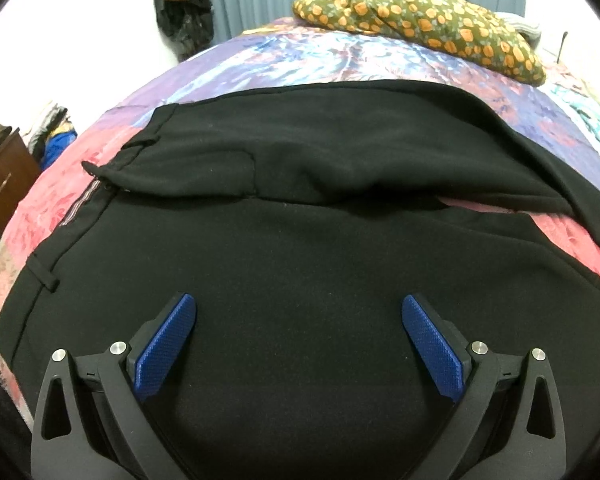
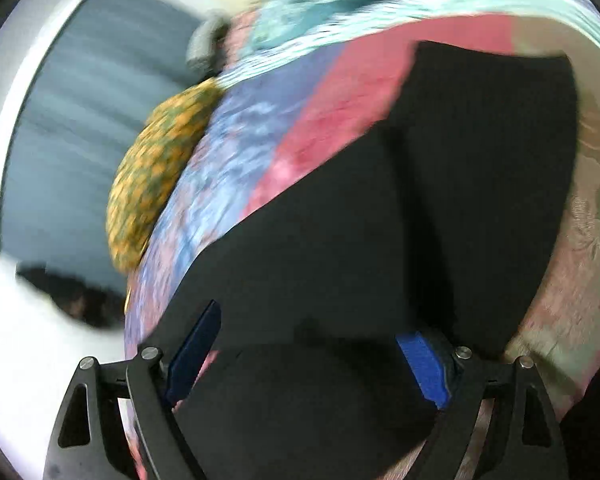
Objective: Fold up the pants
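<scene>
Because the black pants (image 1: 300, 248) are soft and limp on the bed (image 1: 52, 200), sagging is expected; the waistband (image 1: 112, 184) or a hem is best pinched. Both the left tool (image 1: 299, 304) and right tool (image 2: 308, 320) are held open, with nothing gripped.

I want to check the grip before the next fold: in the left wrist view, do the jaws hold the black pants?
No, the left gripper has its jaws wide apart above the pants, and the blue pads pinch no cloth.
</scene>
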Demonstrator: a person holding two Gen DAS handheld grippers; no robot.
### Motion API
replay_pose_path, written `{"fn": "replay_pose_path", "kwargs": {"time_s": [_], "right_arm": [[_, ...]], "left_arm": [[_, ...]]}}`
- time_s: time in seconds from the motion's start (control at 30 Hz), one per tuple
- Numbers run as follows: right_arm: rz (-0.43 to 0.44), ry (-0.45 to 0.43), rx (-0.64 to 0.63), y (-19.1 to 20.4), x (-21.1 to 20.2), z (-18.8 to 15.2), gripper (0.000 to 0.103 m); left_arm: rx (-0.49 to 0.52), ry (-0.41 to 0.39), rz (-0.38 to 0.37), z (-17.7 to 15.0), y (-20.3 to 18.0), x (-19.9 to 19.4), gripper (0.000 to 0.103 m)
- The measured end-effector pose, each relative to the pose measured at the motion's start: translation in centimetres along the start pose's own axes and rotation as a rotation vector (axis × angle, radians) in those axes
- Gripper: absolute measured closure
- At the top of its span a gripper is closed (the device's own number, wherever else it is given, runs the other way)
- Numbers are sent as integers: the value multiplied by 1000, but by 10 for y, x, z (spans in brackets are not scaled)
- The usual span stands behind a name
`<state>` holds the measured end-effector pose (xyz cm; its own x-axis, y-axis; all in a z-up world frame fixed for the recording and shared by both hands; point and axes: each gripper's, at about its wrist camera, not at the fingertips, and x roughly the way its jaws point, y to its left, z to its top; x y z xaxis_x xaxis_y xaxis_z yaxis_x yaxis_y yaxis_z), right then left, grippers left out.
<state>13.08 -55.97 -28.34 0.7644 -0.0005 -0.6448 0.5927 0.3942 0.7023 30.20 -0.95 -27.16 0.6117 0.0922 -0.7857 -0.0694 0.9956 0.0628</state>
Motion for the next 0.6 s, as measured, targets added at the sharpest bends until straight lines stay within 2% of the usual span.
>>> {"fn": "replay_pose_path", "kwargs": {"time_s": [0.03,0.07,0.1,0.13,0.17,0.2,0.23,0.33,0.43,0.5,0.6], "right_arm": [[-17,-10,21,-3,1,5,37],[-66,-17,9,-3,3,10,59],[-90,-20,-11,-3,2,13,75],[-76,-15,-35,-1,2,17,92],[-67,-19,-49,3,2,19,92],[-52,-31,-70,8,-5,21,92],[-35,-48,-110,15,-14,25,92],[21,-100,-246,47,-39,33,92],[71,-133,-352,77,-64,35,92],[116,-143,-406,98,-78,39,92],[180,-152,-468,120,-102,38,92]], "left_arm": [[0,3,0,0,1,0,0],[-1,11,0,1,1,0,0],[0,29,1,4,1,0,0],[9,62,1,9,0,-1,1],[22,99,-7,14,0,-3,1],[43,159,-52,25,-3,-5,1],[43,180,-99,35,-4,-7,1],[-23,159,-233,79,-12,-14,1],[-105,207,-375,136,-32,11,1],[-173,236,-419,165,-42,38,1],[-263,301,-414,190,-53,79,1]]}}
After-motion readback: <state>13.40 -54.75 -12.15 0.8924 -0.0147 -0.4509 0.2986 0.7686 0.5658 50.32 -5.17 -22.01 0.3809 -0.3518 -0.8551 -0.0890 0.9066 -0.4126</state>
